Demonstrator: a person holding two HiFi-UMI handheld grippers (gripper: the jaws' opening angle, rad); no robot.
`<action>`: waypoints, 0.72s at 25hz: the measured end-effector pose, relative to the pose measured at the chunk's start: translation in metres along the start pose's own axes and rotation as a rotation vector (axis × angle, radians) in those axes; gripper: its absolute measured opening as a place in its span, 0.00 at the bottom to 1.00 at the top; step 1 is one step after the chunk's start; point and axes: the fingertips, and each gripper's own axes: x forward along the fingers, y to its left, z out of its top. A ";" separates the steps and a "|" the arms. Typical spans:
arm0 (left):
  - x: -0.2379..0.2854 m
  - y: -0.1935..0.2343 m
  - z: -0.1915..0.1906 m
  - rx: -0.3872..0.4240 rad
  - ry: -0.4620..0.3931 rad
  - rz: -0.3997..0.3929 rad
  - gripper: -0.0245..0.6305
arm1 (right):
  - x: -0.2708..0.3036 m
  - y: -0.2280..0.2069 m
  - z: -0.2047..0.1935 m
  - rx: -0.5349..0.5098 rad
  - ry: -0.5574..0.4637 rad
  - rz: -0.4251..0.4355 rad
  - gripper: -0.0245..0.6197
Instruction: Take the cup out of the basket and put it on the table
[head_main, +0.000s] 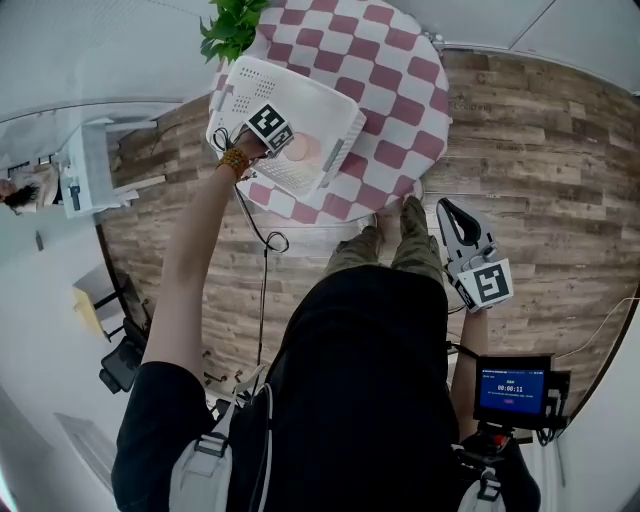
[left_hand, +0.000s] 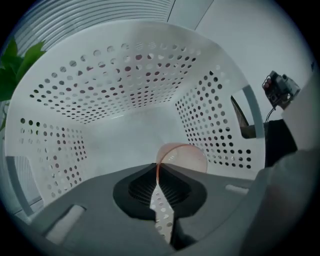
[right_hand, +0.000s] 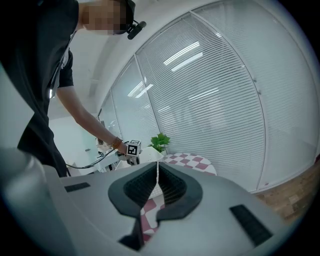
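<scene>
The right gripper (right_hand: 157, 169) hangs nearest, beside the person's right leg over the plank floor (head_main: 520, 150). Its jaws are pressed together with nothing between them. A small monitor (head_main: 512, 386) sits just behind it at the person's right hip. A cable (head_main: 262, 270) trails down from the left arm to the floor, and a white rack (head_main: 90, 165) stands off to the left.

Farther on is a round table (head_main: 390, 80) with a red and white checked cloth. A white perforated basket (left_hand: 125, 85) rests on its near left part. The left gripper (left_hand: 157, 169) reaches steeply down into the basket, its jaws clamped on the thin rim of the cup (left_hand: 185, 156). The cup is pink and see-through, still inside the basket and close to the right wall, by the handle slot. The basket walls rise on every side of it. Whether it touches the basket bottom cannot be told.

A plant (head_main: 230, 28) stands just beyond the basket at the table's far left edge. Glass walls with blinds (right_hand: 220, 90) close the room behind.
</scene>
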 end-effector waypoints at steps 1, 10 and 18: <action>-0.003 -0.001 0.000 -0.006 -0.016 -0.002 0.06 | 0.002 0.000 0.002 -0.006 0.000 0.006 0.06; -0.031 -0.008 0.003 -0.055 -0.144 -0.016 0.06 | 0.019 0.010 0.018 -0.048 0.001 0.065 0.06; -0.059 -0.004 -0.005 -0.130 -0.279 -0.007 0.06 | 0.040 0.018 0.023 -0.107 0.028 0.107 0.06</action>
